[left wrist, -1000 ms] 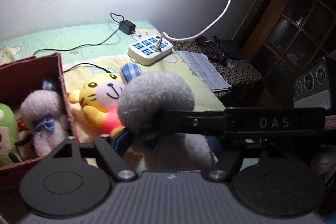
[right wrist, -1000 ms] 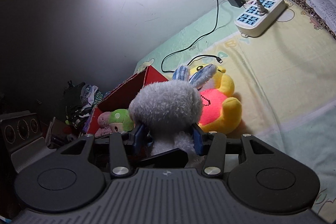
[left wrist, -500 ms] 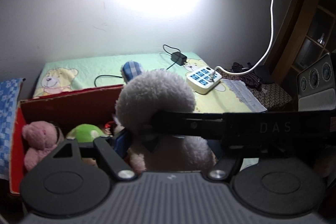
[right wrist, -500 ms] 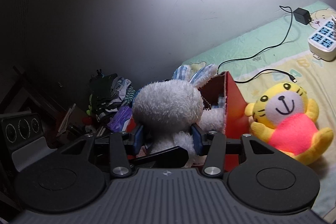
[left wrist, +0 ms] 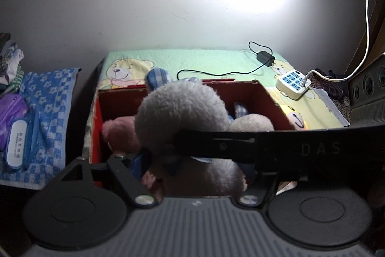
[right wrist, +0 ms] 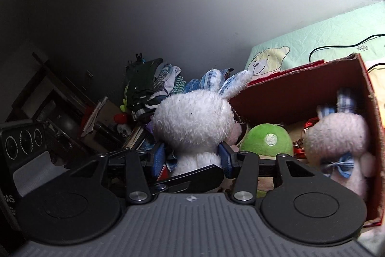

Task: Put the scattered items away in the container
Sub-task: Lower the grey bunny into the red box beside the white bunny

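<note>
right wrist view shows the right gripper (right wrist: 193,155) pinching the fluffy white plush rabbit (right wrist: 195,127) at its neck, hung over the red cardboard box (right wrist: 300,93) for dropping beside the green plush (right wrist: 267,140). left gripper (left wrist: 192,158) seems clamped on it too, its right finger hidden.

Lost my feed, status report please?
Both grippers, left and right, shut on white bunny. Bunny above red box. Green plush and second bunny already inside.
</note>
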The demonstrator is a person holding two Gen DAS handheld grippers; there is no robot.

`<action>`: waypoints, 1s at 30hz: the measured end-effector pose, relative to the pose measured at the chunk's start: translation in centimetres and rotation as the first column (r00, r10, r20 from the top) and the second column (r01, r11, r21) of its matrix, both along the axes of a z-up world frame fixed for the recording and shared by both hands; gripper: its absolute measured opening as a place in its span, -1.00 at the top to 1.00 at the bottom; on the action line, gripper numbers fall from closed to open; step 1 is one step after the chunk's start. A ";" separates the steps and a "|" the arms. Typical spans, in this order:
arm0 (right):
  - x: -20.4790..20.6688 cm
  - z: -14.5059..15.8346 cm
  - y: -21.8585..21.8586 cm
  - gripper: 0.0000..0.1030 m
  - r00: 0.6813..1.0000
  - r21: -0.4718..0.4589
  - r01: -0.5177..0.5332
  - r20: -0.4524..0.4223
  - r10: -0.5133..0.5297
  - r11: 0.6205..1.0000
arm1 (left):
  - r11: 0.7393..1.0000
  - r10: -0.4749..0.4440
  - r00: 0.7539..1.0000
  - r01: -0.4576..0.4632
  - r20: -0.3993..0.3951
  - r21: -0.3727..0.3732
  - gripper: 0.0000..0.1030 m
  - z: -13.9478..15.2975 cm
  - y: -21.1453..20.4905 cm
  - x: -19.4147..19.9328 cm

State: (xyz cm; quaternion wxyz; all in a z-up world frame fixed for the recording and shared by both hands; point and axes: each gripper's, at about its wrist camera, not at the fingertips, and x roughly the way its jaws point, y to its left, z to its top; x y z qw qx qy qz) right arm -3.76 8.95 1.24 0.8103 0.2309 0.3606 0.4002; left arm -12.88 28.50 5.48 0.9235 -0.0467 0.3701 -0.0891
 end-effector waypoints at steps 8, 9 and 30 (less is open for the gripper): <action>1.8 -2.2 2.3 0.04 0.997 -0.012 -0.022 -0.079 0.021 1.000 | 0.998 -0.005 0.998 0.001 -0.059 -0.060 -0.52 -2.5 2.1 2.1; 2.0 -2.5 2.3 0.04 0.995 -0.017 -0.020 -0.094 0.019 1.000 | 0.998 -0.008 0.998 0.005 -0.059 -0.057 -0.52 -2.7 2.0 2.3; 3.8 -4.9 2.5 0.10 0.986 -0.089 -0.050 -0.166 0.035 0.995 | 0.999 0.004 0.992 0.002 -0.123 0.050 -0.63 -5.0 0.9 4.0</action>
